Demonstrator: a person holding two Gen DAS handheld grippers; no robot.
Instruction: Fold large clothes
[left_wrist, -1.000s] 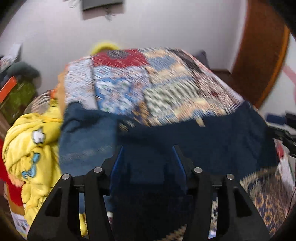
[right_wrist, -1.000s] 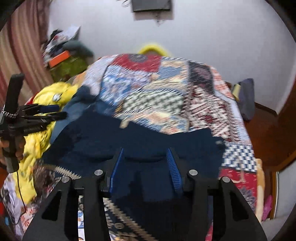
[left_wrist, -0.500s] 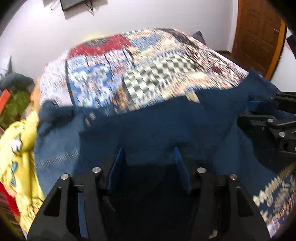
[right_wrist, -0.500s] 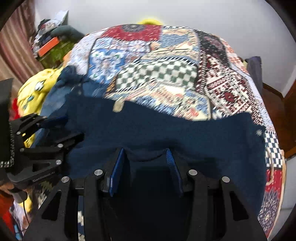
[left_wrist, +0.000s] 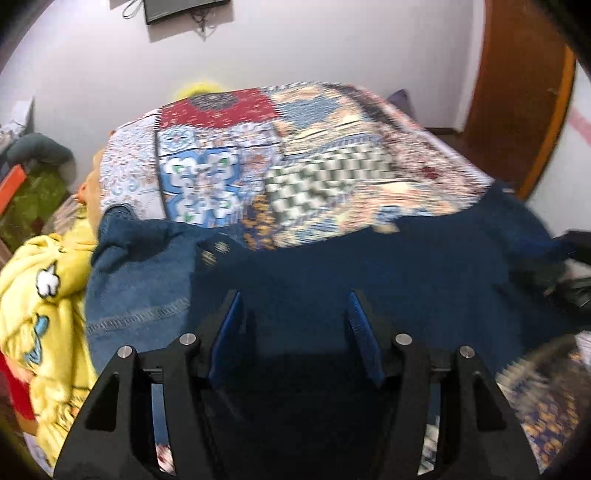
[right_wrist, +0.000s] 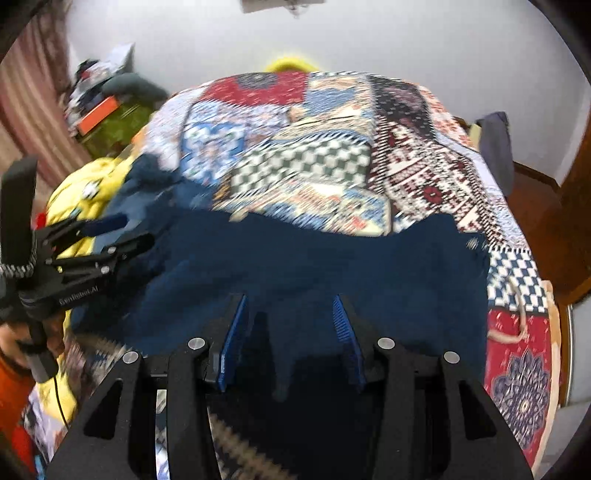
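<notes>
While both grippers were lifted higher a second ago, they now sit lower over the bed, and the dark blue garment (left_wrist: 388, 280) spreads wider across the patchwork bedspread (left_wrist: 295, 162). Between the blue pads of the left gripper (left_wrist: 294, 325) the cloth bunches, the jaws standing apart; whether the pads pinch it I cannot tell. At the right gripper (right_wrist: 288, 325) a fold of the same cloth hangs between the pads, and its grip is equally unclear. Farther out, the garment's far edge lies on the bedspread, beside lighter denim (left_wrist: 136, 280) and a yellow garment (left_wrist: 40, 295) at the left. Behind stand a white wall (left_wrist: 332, 48) and wooden door (left_wrist: 517, 92).
</notes>
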